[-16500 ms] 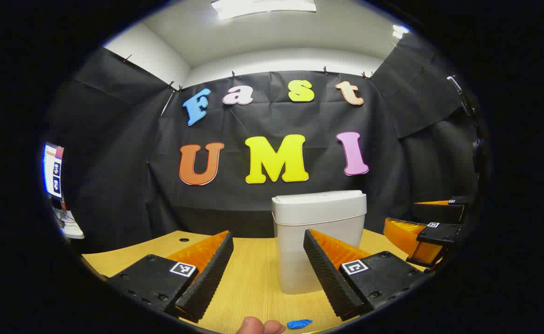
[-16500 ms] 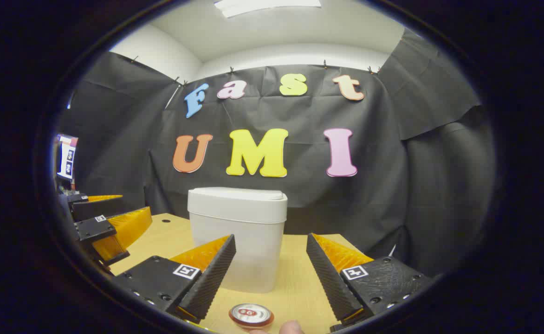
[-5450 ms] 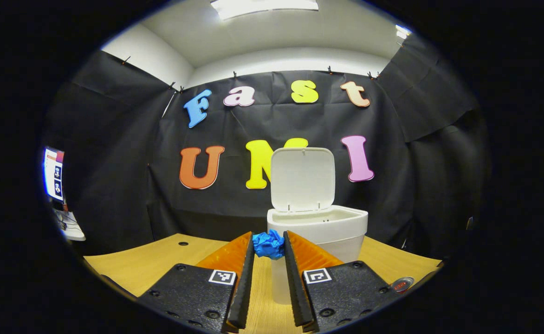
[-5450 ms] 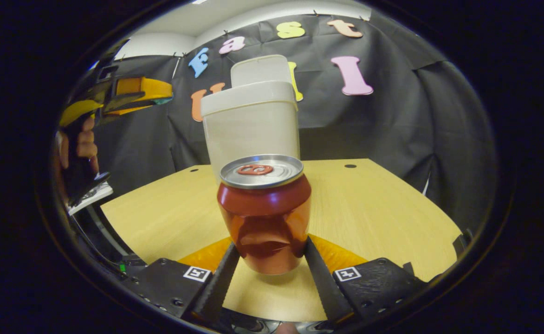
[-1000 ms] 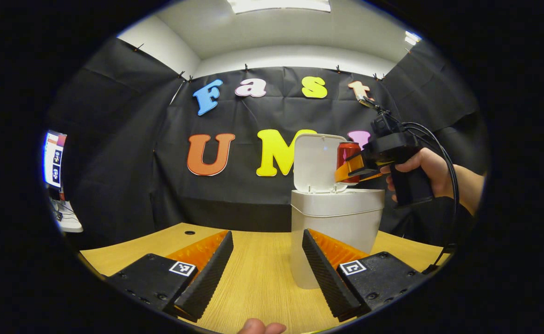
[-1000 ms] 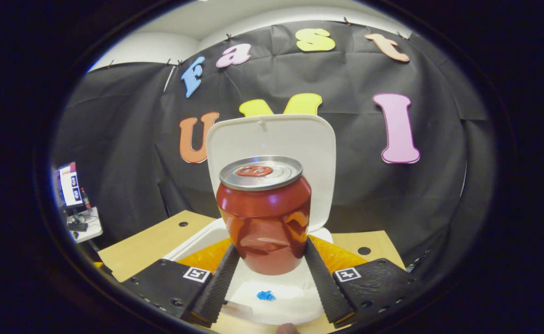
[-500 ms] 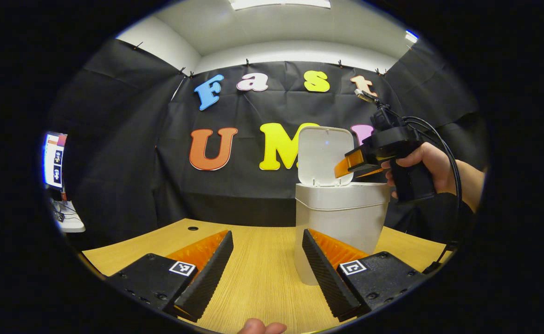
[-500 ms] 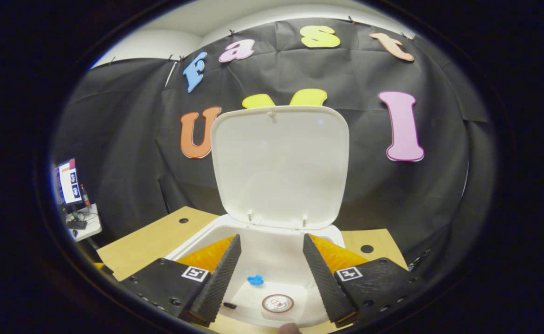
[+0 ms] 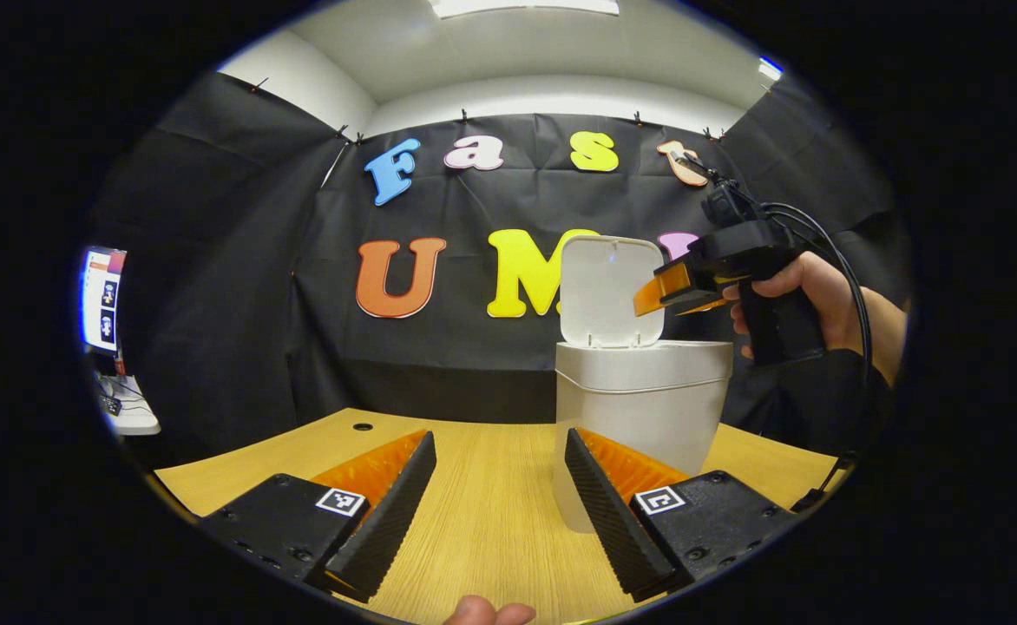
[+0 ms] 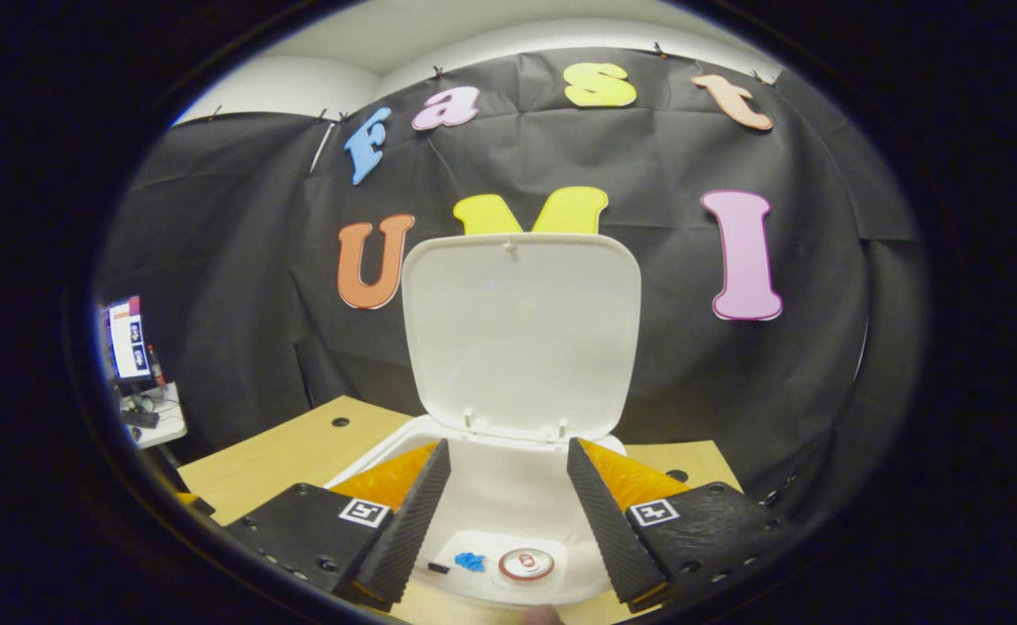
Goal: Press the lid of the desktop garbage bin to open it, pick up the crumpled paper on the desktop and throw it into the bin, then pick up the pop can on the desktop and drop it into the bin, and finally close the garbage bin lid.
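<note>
The white garbage bin (image 9: pixel 643 408) stands on the wooden table with its lid (image 10: pixel 521 334) raised upright. Looking down into the bin (image 10: pixel 500 486) in the right gripper view, the red pop can (image 10: pixel 526 564) stands on the bottom beside the blue crumpled paper (image 10: pixel 471 562). My right gripper (image 10: pixel 506 512) hangs open above the bin's mouth with nothing between its fingers. In the left gripper view that right gripper (image 9: pixel 669 291), held by a hand (image 9: pixel 808 295), hovers over the bin's right rim. My left gripper (image 9: pixel 498 508) is open and empty, low over the table in front of the bin.
The wooden table (image 9: pixel 482 521) spreads to the left of the bin, with cable holes (image 9: pixel 363 427). A side desk with a monitor (image 9: pixel 101 299) sits far left. A cable (image 9: pixel 847 260) trails from the right gripper. A fingertip (image 9: pixel 487 612) shows at the bottom edge.
One second ago the right gripper held the can over the bin; it opened and the can dropped in. Since then the right gripper has risen slightly. The left gripper stayed put.
</note>
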The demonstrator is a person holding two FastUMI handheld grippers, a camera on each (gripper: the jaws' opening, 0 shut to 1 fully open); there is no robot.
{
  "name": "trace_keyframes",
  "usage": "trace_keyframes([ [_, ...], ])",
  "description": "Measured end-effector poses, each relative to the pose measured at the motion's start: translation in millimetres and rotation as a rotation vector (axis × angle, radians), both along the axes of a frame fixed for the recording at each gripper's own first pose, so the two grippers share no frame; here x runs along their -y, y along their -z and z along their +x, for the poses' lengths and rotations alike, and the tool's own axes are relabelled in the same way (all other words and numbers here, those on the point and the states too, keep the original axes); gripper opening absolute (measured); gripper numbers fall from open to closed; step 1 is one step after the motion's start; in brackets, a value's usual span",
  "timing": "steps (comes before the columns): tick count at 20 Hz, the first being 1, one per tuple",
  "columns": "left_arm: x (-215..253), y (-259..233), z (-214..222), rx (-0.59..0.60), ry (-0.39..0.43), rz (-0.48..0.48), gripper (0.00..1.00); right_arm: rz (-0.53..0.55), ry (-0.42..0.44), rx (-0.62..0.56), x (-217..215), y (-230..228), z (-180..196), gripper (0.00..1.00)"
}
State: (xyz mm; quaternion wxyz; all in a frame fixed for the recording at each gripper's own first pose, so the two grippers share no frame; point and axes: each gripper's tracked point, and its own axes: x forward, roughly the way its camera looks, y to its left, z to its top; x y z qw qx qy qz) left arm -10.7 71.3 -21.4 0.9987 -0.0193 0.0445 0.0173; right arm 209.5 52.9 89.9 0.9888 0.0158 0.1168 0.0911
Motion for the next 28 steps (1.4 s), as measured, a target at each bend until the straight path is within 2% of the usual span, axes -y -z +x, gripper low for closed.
trace_keyframes([
  [8,-17,-2,-1,0.007,-0.023,0.005,0.97,-0.04,0.049,0.17,8,-85,10,0.84],
  [9,-19,-3,-2,0.009,-0.025,0.006,1.0,-0.049,0.054,0.197,8,-96,12,0.85],
  [10,-21,-4,-2,0.01,-0.026,0.007,0.97,-0.059,0.058,0.229,7,-107,15,0.84],
  [12,-25,-5,-3,0.009,-0.029,0.004,0.97,-0.063,0.062,0.272,5,-122,22,0.84],
  [14,-28,-8,-4,0.017,-0.031,-0.001,0.97,-0.067,0.064,0.315,1,-133,35,0.86],
  [15,-30,-8,-4,0.018,-0.033,-0.002,0.97,-0.078,0.069,0.338,0,-137,42,0.92],
  [16,-33,-9,-5,0.02,-0.038,-0.001,1.0,-0.082,0.076,0.356,1,-139,50,0.92],
  [17,-35,-9,-5,0.019,-0.042,0.001,0.97,-0.07,0.084,0.361,1,-139,58,0.92],
  [18,-37,-10,-5,0.019,-0.046,0.0,0.97,-0.046,0.089,0.361,1,-138,67,0.88],
  [20,-43,-10,-6,0.018,-0.056,-0.003,0.97,-0.011,0.087,0.337,0,-133,81,0.88],
  [21,-46,-11,-6,0.021,-0.062,-0.004,0.97,0.001,0.088,0.325,1,-133,87,0.92],
  [22,-48,-12,-7,0.023,-0.068,-0.004,0.97,0.025,0.093,0.317,4,-136,91,0.88],
  [23,-50,-13,-7,0.024,-0.074,-0.003,0.97,0.046,0.101,0.315,7,-140,95,0.88],
  [24,-53,-13,-7,0.024,-0.078,-0.002,0.97,0.059,0.105,0.314,9,-144,101,0.92],
  [25,-55,-12,-8,0.023,-0.085,0.002,0.97,0.074,0.111,0.305,12,-148,103,0.88],
  [27,-57,-12,-8,0.015,-0.092,0.015,0.97,0.103,0.139,0.282,20,-152,114,0.88],
  [28,-57,-12,-8,0.015,-0.091,0.014,0.97,0.109,0.149,0.263,21,-151,118,0.92],
])
